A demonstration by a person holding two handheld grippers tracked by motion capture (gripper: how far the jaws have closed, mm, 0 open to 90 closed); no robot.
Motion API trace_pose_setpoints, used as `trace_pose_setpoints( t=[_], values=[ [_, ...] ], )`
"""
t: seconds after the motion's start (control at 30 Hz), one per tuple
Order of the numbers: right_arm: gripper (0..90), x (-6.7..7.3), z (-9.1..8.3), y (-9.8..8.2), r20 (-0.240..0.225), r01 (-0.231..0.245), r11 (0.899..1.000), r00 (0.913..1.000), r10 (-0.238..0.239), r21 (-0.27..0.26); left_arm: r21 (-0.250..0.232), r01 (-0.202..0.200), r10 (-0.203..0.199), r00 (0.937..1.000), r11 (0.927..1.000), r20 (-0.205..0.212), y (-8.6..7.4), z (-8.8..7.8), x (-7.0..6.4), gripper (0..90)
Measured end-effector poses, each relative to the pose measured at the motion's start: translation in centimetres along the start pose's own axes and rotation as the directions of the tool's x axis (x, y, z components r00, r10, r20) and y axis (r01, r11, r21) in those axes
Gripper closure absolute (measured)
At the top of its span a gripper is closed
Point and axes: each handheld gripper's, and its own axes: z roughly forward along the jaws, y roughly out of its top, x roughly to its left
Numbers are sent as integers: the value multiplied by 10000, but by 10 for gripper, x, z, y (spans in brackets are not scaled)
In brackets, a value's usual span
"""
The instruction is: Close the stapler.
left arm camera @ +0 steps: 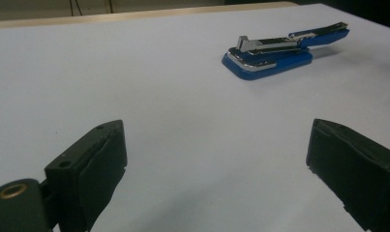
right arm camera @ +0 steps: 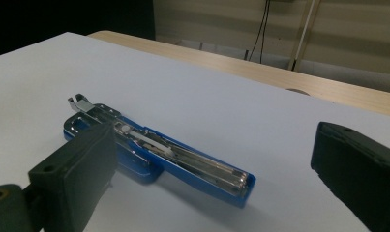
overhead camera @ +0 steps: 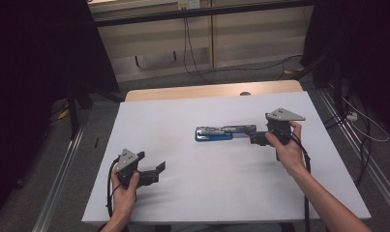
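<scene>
A blue and silver stapler (overhead camera: 217, 132) lies swung open on the white tabletop (overhead camera: 192, 193), right of the middle. In the right gripper view the stapler (right arm camera: 183, 159) stretches away to the left, its near blue end low between the jaws. My right gripper (overhead camera: 253, 134) is open at the stapler's right end, jaws wide apart and holding nothing. My left gripper (overhead camera: 151, 163) is open near the front left of the table, well away from the stapler. In the left gripper view the stapler (left arm camera: 275, 53) sits far off at the upper right, beyond the left gripper (left arm camera: 217, 140).
The white top covers a wooden table whose bare strip (overhead camera: 183, 92) shows at the far edge, with a round grommet (overhead camera: 245, 93). Cables (overhead camera: 362, 125) trail on the floor to the right. Dark curtains hang on both sides.
</scene>
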Motion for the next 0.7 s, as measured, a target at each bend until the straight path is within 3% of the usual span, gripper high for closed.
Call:
trace_pose_setpoints(
  t=[0.4, 0.5, 0.6, 0.7],
  values=[
    [23, -10, -13, -24, 168, 23, 9995, 9999, -29, 320, -173, -137, 149, 9973, 9998, 720, 7, 14, 1, 62],
    [26, -12, -14, -27, 257, -133, 9988, 9996, 121, 478, -278, -696, 719, 9932, 9972, 918, 10, 20, 2, 61],
    [23, -12, -15, -26, 338, -220, 9992, 9992, 209, 337, -199, -780, 793, 9939, 9968, 761, 15, 25, 1, 59],
    [23, -11, -17, -26, 366, -183, 9995, 9992, 174, 246, -338, -665, 693, 9934, 9972, 917, 21, 27, -1, 57]
  ],
)
